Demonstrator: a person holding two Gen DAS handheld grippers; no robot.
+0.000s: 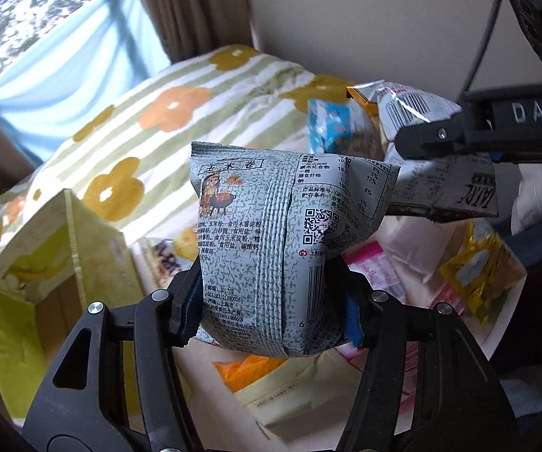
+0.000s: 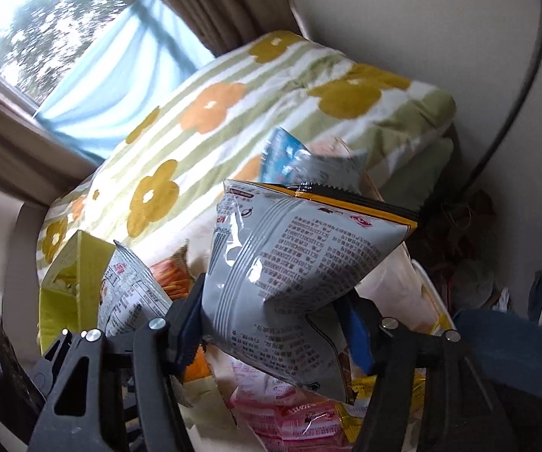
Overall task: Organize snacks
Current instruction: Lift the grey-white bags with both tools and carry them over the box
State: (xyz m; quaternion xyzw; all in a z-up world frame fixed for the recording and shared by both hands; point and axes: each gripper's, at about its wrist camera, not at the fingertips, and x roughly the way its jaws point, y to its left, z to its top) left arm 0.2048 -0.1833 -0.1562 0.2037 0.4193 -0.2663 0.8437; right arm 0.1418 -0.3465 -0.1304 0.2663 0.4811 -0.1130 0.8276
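Note:
My left gripper (image 1: 271, 312) is shut on a pale green speckled snack bag (image 1: 271, 241) with Chinese print, held upright above the pile. My right gripper (image 2: 271, 324) is shut on a grey snack bag (image 2: 289, 263) with a black and orange top seal. In the left wrist view the right gripper (image 1: 432, 139) comes in from the right with that grey bag (image 1: 414, 109). In the right wrist view the green bag (image 2: 131, 293) shows at lower left. An open yellow-green cardboard box (image 1: 45, 271) stands to the left; it also shows in the right wrist view (image 2: 67, 282).
Loose snack packs lie below: a pink pack (image 2: 297, 414), a gold pack (image 1: 478, 275), an orange pack (image 1: 248, 369), a blue pack (image 1: 327, 124). A flowered blanket (image 2: 233, 101) covers the bed behind. A window with a blue curtain (image 1: 71, 71) is at far left.

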